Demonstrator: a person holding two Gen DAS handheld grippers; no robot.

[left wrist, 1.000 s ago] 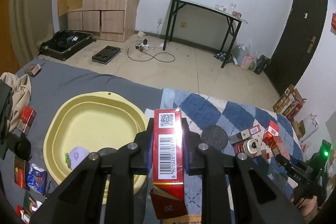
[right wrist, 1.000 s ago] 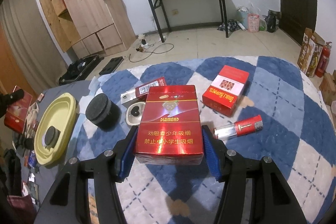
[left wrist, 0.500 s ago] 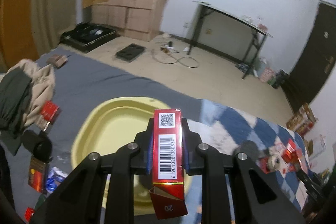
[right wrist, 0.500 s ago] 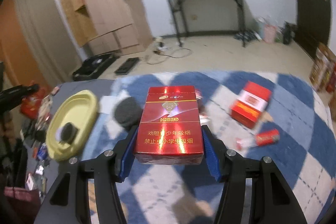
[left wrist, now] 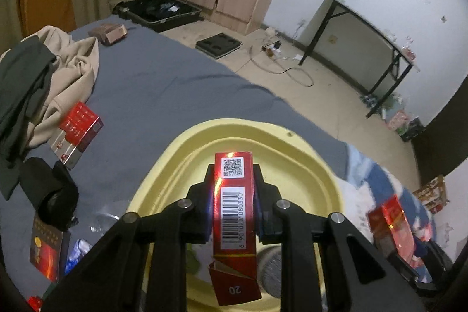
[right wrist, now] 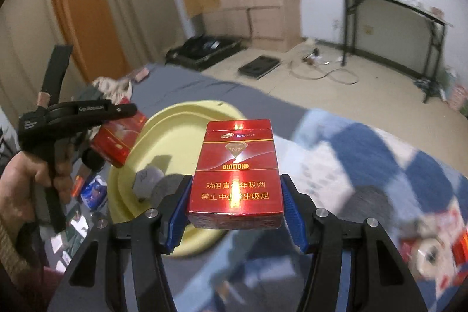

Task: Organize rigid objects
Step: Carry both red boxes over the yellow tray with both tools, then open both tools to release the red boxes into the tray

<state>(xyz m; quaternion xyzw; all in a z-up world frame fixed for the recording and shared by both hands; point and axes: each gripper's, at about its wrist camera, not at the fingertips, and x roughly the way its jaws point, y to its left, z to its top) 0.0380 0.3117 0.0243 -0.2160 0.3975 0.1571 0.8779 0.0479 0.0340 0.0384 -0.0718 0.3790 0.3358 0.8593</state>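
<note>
My left fingers are clamped on the narrow sides of a red cigarette pack, barcode edge facing the camera and its torn flap marked "20" hanging at the bottom centre of the frame; my right fingers, with their blue pads, are pressed against both long sides of a red DIAMOND cigarette pack, its printed face up in the centre of the frame. Behind the left-hand pack, filling the lower middle of the left view, is the yellow basin, which sits on a grey bedsheet; in the right view the basin lies left of centre, with a grey round object inside it. At the left edge of the right view my left hand grips the left gripper near the basin's rim. A blue checked blanket spreads to the right. Another red box lies on the sheet at left, beside a beige garment.
</note>
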